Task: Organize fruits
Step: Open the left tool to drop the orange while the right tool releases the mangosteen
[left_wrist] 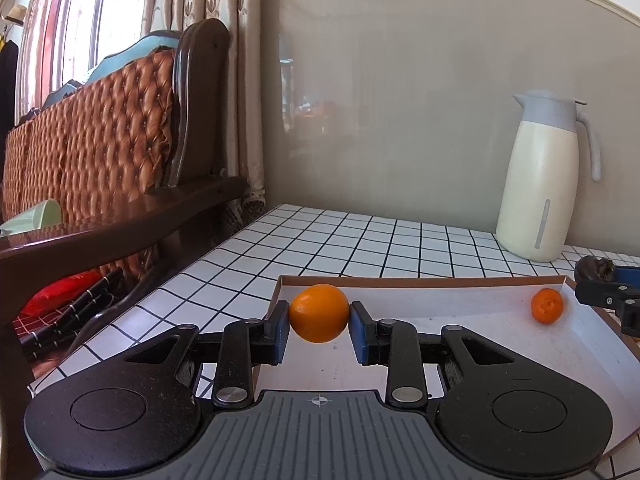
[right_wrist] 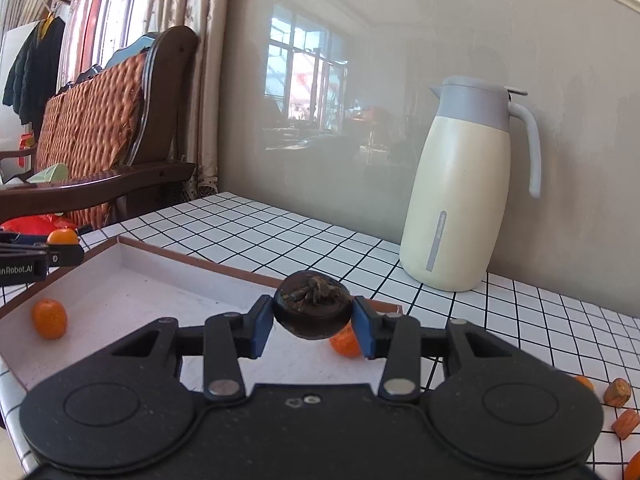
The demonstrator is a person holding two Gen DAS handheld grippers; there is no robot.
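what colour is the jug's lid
Grey, above a cream jug; clearest in the right wrist view.

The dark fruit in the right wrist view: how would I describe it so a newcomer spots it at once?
Start at the tall cream jug by the wall, then drop to the shallow white tray on the tiled table. Above the tray's near corner, the right gripper clamps the dark fruit: round, almost black, with a dried calyx, unlike the orange fruits around it.

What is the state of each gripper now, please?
Left gripper: closed on an orange.
Right gripper: closed on a dark round fruit.
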